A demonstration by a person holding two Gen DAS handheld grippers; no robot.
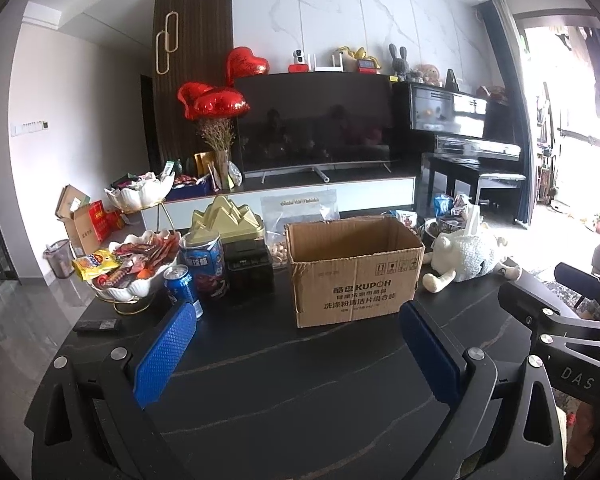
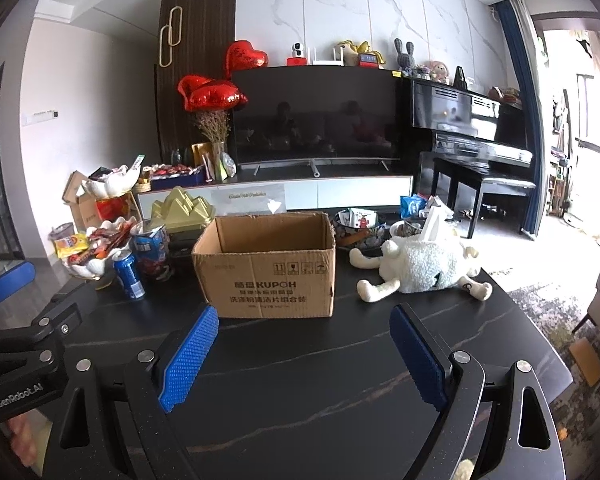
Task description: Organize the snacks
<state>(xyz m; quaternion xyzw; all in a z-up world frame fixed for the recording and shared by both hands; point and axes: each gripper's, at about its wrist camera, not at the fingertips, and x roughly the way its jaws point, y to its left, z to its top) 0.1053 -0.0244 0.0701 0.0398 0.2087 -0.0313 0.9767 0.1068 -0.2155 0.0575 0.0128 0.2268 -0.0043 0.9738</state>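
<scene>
An open cardboard box stands in the middle of the dark table; it also shows in the right wrist view. A white shell-shaped dish of snack packets sits at the left, with a blue can and a taller blue snack tube beside it. More snacks lie in a patterned bowl behind the box. My left gripper is open and empty, in front of the box. My right gripper is open and empty too, just short of the box.
A white plush sheep tissue holder lies right of the box. A gold and black tin stands behind the cans. A dark remote lies at the table's left edge. A TV and piano stand behind.
</scene>
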